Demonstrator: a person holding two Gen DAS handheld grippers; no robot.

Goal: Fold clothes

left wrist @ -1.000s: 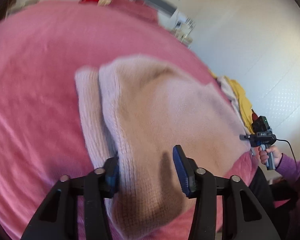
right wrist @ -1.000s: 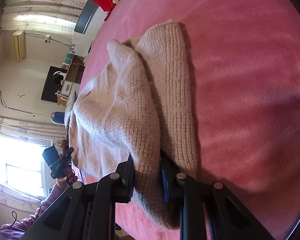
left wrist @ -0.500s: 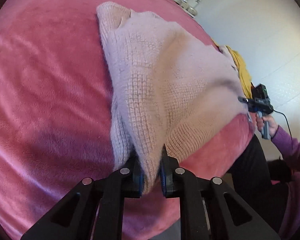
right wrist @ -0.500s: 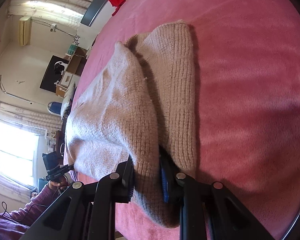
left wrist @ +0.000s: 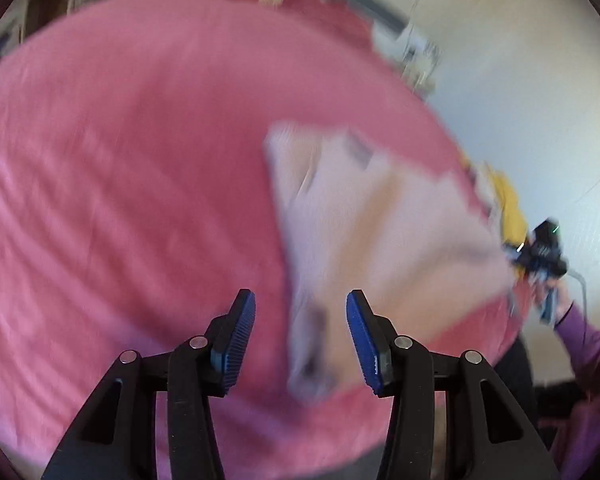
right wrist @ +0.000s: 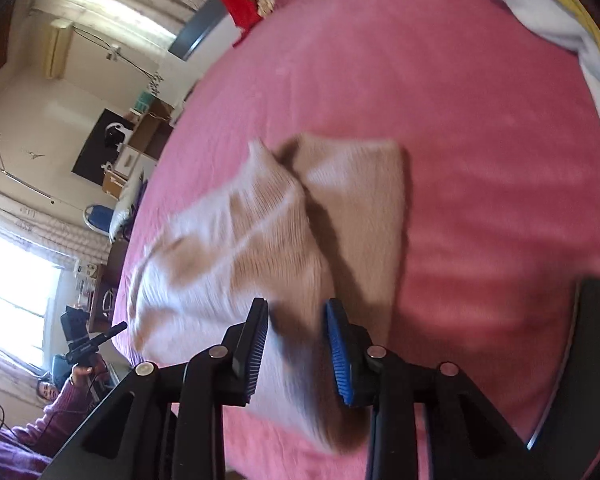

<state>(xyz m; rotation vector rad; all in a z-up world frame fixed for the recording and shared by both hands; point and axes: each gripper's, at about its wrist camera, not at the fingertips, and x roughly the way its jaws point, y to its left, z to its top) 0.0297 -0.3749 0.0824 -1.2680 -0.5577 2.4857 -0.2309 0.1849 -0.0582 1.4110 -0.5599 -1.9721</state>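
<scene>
Above the near edge of a bed, the left gripper [left wrist: 300,328] tilts downward with its blue pads [left wrist: 236,336] spread apart; its jaws have just been opening, and the corner of the beige knitted sweater [left wrist: 380,232] lies below the gap, touched by neither pad. Its view is heavily blurred. The right gripper [right wrist: 298,346] tilts down in the same way at the sweater's other near corner, and its jaws have also just been opening: they stand parted, with the knit [right wrist: 260,240] showing below them and no pad pressing on it. The sweater lies folded on the pink bedspread [right wrist: 460,120] near the bed's front edge, one layer lapped over another, which leaves a narrower strip showing along one side. A white and yellow heap of cloth [right wrist: 560,28] sits well apart at the far side of the spread. Beyond the bed stand pale walls, a bright curtained window [right wrist: 12,288], a dark screen [right wrist: 100,148] and a cluttered shelf. From the right wrist view, a person in a purple sleeve [right wrist: 52,412] holds the other tool at the lower left. No container can be made out.
</scene>
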